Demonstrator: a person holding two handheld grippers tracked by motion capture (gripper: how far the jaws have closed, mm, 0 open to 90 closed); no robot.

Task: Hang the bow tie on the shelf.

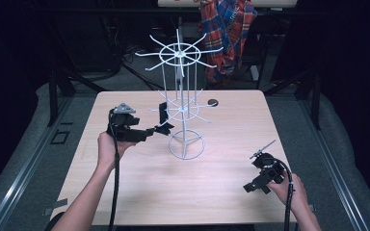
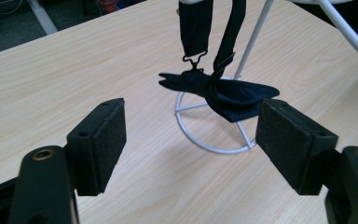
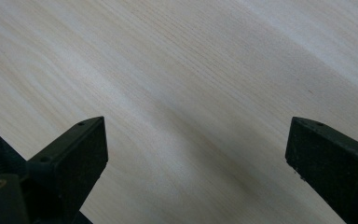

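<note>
Standing near the middle of a light wooden table in the high view is a white wire rack with a ring base, a thin upright pole and two tiers of spokes, and a dark bow tie hangs by its strap from a spoke on the lower tier's left side. The left hand-held gripper, held above the table just left of the rack, points at the bow tie with its tips close beside it. The right hand-held gripper sits low near the table's front right corner, well apart from the rack, angled toward the table's middle. A plaid cloth hangs behind the table. In the left gripper view, the two black jaws are spread wide with nothing between them; the navy bow tie dangles just ahead, its strap running up out of the top edge, and the rack's ring base rests on the table behind it. In the right gripper view, the jaws of the right hand-held gripper are likewise spread wide and empty over bare wood grain.
</note>
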